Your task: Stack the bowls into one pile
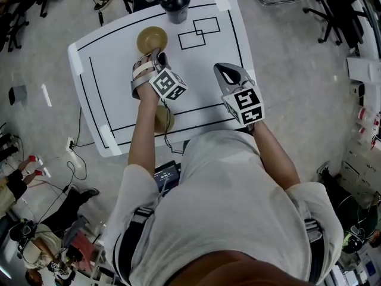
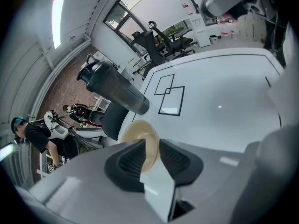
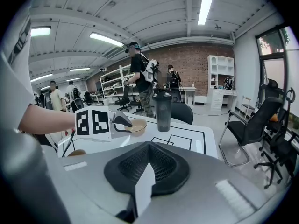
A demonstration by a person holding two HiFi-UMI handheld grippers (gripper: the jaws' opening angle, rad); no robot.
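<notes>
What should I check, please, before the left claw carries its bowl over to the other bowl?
1. Left claw grips the far bowl by its rim: ok.
2. Far bowl lifted off the table: cannot tell.
3. Near bowl free to receive it: cannot tell; the left arm covers part of it.
4. Right claw shut, empty and apart from both bowls: ok.
5. Shaker stands beyond the far bowl, off the way back to the near bowl: ok.
</notes>
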